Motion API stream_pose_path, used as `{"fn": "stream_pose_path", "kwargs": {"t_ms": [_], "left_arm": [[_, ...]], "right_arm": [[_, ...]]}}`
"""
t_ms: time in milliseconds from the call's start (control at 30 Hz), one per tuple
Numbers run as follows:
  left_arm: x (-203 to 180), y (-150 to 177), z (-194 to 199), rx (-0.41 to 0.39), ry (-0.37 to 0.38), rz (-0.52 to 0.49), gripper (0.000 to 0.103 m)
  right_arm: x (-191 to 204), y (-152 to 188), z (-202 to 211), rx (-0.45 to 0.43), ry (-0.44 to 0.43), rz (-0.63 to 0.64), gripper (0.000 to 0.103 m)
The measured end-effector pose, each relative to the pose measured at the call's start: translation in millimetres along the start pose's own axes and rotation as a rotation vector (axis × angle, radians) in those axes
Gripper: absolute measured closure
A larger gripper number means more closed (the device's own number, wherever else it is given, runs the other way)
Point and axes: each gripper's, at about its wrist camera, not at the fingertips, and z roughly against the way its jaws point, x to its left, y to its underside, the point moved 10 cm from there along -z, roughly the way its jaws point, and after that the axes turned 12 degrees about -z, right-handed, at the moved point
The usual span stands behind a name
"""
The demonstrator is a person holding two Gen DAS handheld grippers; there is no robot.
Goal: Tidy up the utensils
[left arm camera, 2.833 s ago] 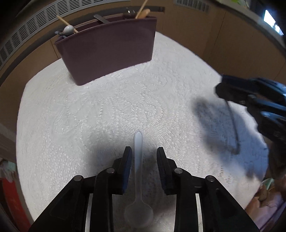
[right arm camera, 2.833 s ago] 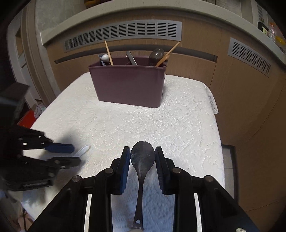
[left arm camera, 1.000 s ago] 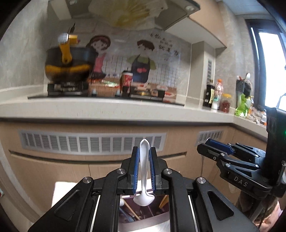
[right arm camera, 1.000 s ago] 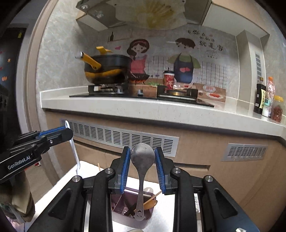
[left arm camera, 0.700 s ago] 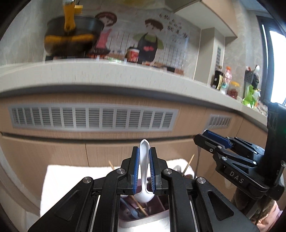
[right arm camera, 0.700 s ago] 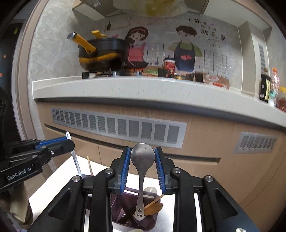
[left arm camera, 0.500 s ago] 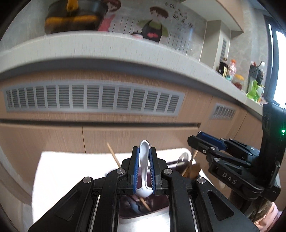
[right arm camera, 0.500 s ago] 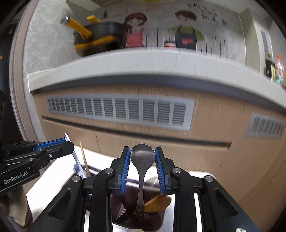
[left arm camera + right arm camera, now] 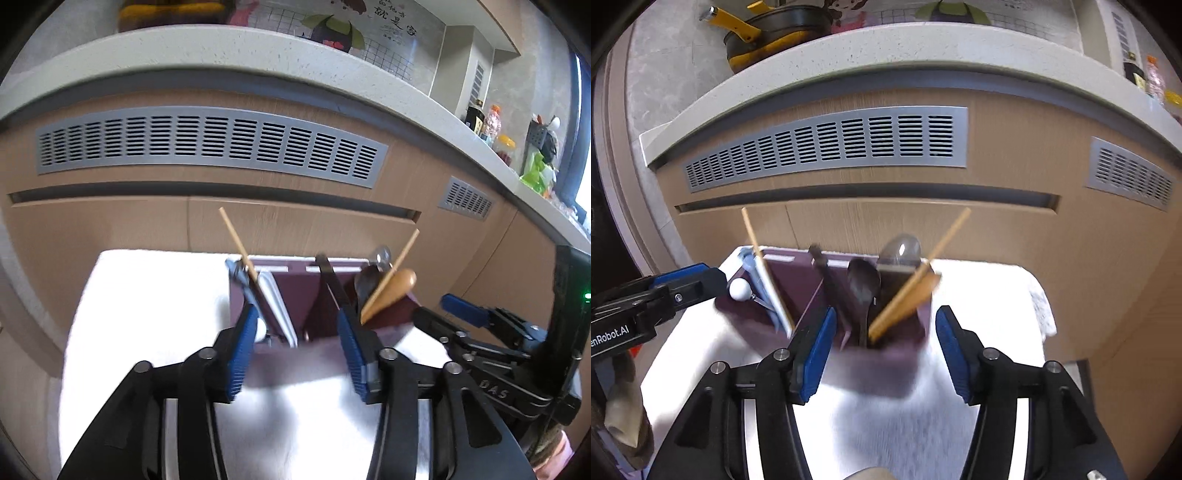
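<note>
both the left hand-held gripper [image 9: 297,341] and right hand-held gripper [image 9: 884,343] gape wide, empty, over the blurred maroon plastic utensil caddy [image 9: 886,354] on the white lace-covered worktop [image 9: 982,295]; its near wall is smeared, and the dark metal spoon [image 9: 864,288] stands inside.

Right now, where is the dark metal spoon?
In the right wrist view, the dark metal spoon stands in the maroon plastic utensil holder, just left of the wooden spoon.
</note>
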Motion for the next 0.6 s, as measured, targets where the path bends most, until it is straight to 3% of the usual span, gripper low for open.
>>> {"fn": "stream_pose_path", "kwargs": {"t_ms": [167,433,600], "left_arm": [[-15,31,50,-0.033,-0.104,-0.025,0.034],[-38,86,112,-0.079,-0.216,-0.043,0.002],[-44,106,129,-0.074,-0.26,-0.047,0.0]], "right_arm": [[1,25,59,-0.052,0.033,0.007,0.026],[4,74,121,-0.077,0.061,-0.011,0.01],[-4,93,145,-0.131,0.121,-0.019,0.007]]}}
